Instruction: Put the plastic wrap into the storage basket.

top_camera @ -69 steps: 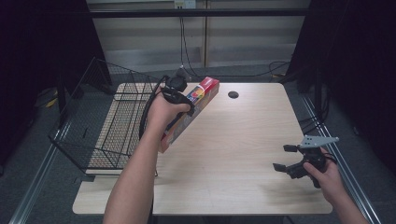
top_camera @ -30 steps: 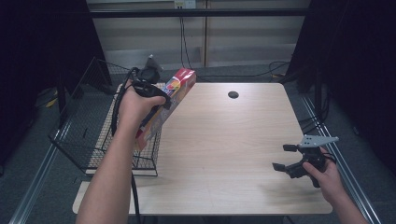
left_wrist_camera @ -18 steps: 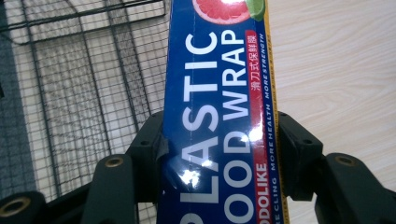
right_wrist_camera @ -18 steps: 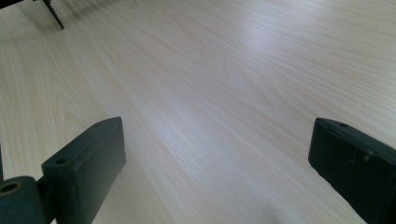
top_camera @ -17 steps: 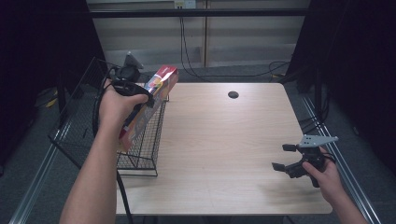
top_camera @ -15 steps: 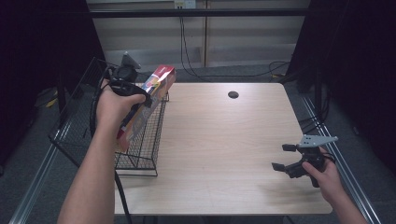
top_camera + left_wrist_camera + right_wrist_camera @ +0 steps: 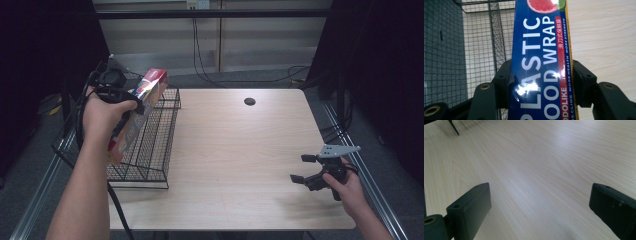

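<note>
The left gripper [image 7: 131,107] clamps the plastic wrap box [image 7: 137,112], tilted above the wire basket [image 7: 150,150] at the table's left edge; best lower it level between the walls (mind the rim) before releasing; the right gripper [image 7: 305,168] rests open, empty.

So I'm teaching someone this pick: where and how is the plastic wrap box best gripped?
Grip the plastic wrap box across its narrow width near mid-length, coming square at the printed face, as the left gripper does: jaws shut on the two long side edges. It is long and slim with flat parallel sides, so a mid-length hold should tip least over the wire basket.
</note>
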Demonstrator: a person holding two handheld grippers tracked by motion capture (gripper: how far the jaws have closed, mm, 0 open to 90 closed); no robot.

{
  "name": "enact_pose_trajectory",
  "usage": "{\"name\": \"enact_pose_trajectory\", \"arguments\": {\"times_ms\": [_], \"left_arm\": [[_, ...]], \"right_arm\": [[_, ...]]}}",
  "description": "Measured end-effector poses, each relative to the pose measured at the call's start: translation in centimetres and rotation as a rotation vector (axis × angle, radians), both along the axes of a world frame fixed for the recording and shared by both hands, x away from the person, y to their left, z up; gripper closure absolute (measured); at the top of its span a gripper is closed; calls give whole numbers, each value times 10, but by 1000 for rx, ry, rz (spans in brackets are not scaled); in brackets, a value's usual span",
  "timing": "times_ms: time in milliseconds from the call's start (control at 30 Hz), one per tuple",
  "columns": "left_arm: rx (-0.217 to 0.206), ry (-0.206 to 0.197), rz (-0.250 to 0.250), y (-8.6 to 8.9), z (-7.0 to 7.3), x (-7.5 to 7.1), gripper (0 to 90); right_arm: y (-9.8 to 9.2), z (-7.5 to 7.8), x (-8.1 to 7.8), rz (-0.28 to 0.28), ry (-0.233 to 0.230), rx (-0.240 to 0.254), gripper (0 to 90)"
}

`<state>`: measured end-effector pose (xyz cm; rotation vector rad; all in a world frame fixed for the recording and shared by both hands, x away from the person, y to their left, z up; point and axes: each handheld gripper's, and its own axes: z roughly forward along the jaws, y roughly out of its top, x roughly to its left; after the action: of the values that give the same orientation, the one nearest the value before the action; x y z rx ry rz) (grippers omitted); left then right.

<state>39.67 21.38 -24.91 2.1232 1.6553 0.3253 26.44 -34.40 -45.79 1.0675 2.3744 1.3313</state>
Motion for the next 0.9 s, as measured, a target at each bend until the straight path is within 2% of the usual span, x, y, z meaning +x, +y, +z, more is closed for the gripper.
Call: {"name": "enact_pose_trajectory", "arguments": {"times_ms": [33, 400, 700, 767, 900], "left_arm": [[11, 0, 5, 3, 1, -1, 442], [15, -21, 66, 23, 8, -7, 441], [15, -25, 108, 36, 7, -9, 441], [19, -15, 112, 39, 7, -9, 440], [15, -26, 137, 45, 5, -10, 440]], "right_arm": [[0, 0, 0, 1, 0, 2, 34], [1, 0, 0, 0, 1, -1, 34], [1, 0, 0, 3, 0, -1, 34], [1, 0, 0, 5, 0, -1, 34], [2, -1, 1, 2, 2, -2, 34]]}}
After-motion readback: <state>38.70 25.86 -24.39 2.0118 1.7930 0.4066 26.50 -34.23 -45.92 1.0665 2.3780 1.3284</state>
